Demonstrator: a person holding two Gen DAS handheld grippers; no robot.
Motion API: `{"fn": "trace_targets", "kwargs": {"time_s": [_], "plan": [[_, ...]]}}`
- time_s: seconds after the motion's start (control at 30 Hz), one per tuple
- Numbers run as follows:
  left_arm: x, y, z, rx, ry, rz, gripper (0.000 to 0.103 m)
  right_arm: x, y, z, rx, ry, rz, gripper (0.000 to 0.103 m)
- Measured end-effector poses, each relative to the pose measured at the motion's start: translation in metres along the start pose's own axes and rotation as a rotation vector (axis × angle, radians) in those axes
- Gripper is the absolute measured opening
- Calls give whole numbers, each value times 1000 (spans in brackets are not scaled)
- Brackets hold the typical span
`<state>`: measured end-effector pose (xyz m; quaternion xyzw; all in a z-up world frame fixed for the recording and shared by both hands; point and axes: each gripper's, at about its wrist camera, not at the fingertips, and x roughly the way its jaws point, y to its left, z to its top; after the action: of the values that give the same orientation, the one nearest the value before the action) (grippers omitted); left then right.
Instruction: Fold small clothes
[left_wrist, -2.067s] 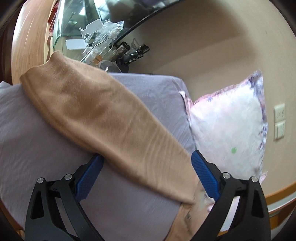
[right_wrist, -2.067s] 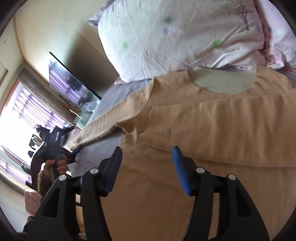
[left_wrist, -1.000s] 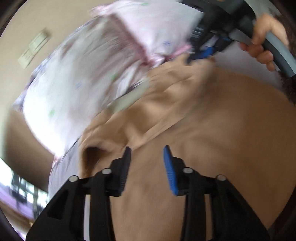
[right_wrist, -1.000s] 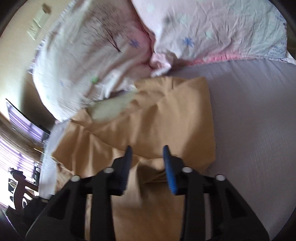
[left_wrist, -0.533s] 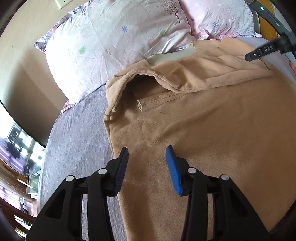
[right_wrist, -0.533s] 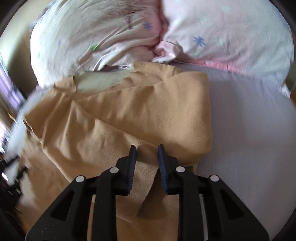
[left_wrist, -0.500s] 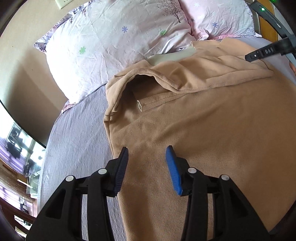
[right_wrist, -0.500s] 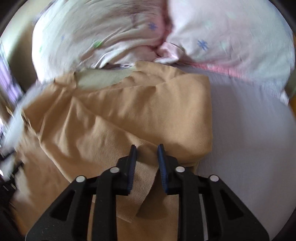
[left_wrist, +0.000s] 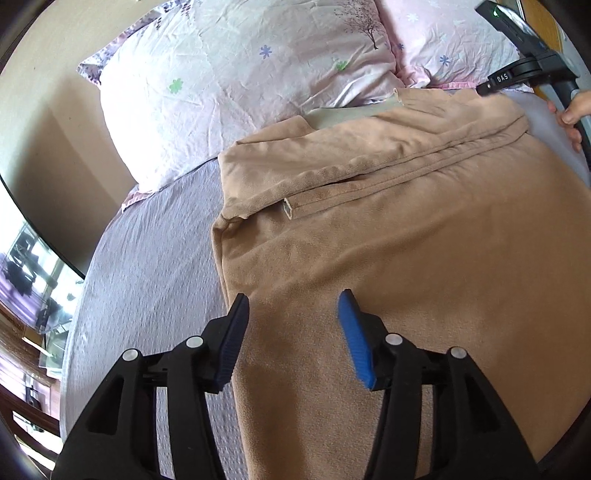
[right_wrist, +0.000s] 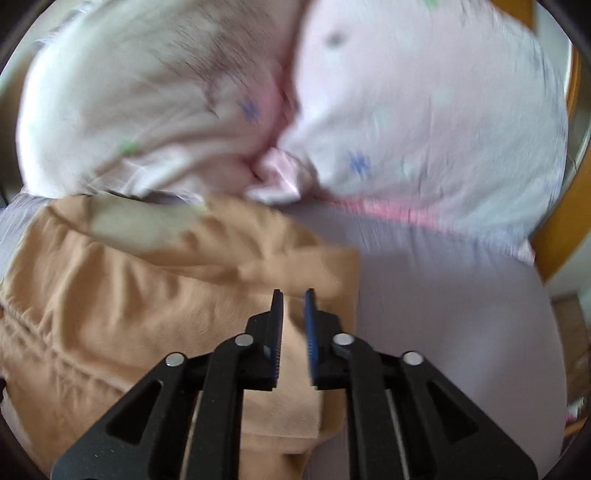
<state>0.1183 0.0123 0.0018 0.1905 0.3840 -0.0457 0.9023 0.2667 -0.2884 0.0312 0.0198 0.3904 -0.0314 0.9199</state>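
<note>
A tan long-sleeved top (left_wrist: 424, 236) lies on the grey bedsheet (left_wrist: 147, 266), its sleeves folded across the body and its collar toward the pillows. My left gripper (left_wrist: 293, 314) is open, hovering just over the top's near left edge. My right gripper (right_wrist: 293, 314) has its jaws nearly closed, pinching a fold of the top (right_wrist: 147, 295) near its right edge; that view is blurred. The right gripper's body (left_wrist: 524, 70) also shows at the far right of the left wrist view, held by a hand.
Two floral pink-white pillows (left_wrist: 240, 81) (right_wrist: 424, 110) lie against the wall behind the top. A dark TV screen (left_wrist: 33, 236) stands at the left. A wooden headboard edge (right_wrist: 565, 229) is at the right. Bare grey sheet (right_wrist: 461, 314) lies right of the top.
The left sleeve has been folded over the body. My right gripper has closed down on a fold of the top and is moving. My left gripper has opened slightly wider.
</note>
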Motion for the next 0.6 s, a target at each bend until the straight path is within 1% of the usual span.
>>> {"fn": "trace_targets", "kwargs": {"time_s": [0.03, 0.1, 0.13, 0.17, 0.2, 0.23, 0.27, 0.3, 0.33, 0.37, 0.4, 0.43, 0.47, 0.5, 0.53, 0.57, 0.6], "plan": [[0, 1, 0, -6, 1, -4, 53, -7, -6, -2, 56, -23, 88, 19], [1, 4, 0, -23, 2, -12, 55, -15, -8, -8, 89, -28, 176, 19], [2, 5, 1, -29, 3, -14, 56, -14, -7, -13, 86, -1, 213, 20], [2, 6, 1, -35, 3, -18, 56, -9, -5, -18, 80, 29, 227, 25], [3, 7, 1, -44, 2, -20, 56, 2, -2, -24, 71, 86, 217, 29], [3, 7, 1, -49, 1, -21, 56, 17, 0, -30, 61, 158, 195, 35], [3, 7, 1, -56, 0, -23, 56, 14, 0, -33, 36, 97, 201, 36], [1, 9, 0, -71, -1, -36, 56, 15, 1, -33, 24, 121, 202, 36], [-2, 12, -1, -87, -1, -56, 56, 11, -1, -34, 42, 121, 210, 36], [-10, 18, -5, -112, -12, -97, 56, -1, -5, -37, 70, 109, 247, 38], [-17, 22, -9, -126, -27, -123, 56, -14, -6, -41, 67, 89, 297, 38], [-27, 29, -14, -143, -49, -158, 56, -36, -7, -51, 42, 52, 379, 41], [-40, 39, -23, -168, -74, -223, 57, -52, -5, -59, 16, 33, 426, 53], [-48, 48, -30, -188, -89, -284, 64, -75, -4, -75, -32, 14, 497, 61], [-57, 57, -38, -213, -104, -348, 69, -92, -3, -87, -70, 6, 549, 74], [-67, 69, -52, -248, -123, -439, 71, -114, -2, -108, -131, 2, 621, 78], [-73, 76, -62, -266, -134, -494, 71, -134, -5, -125, -181, 3, 675, 79]]}}
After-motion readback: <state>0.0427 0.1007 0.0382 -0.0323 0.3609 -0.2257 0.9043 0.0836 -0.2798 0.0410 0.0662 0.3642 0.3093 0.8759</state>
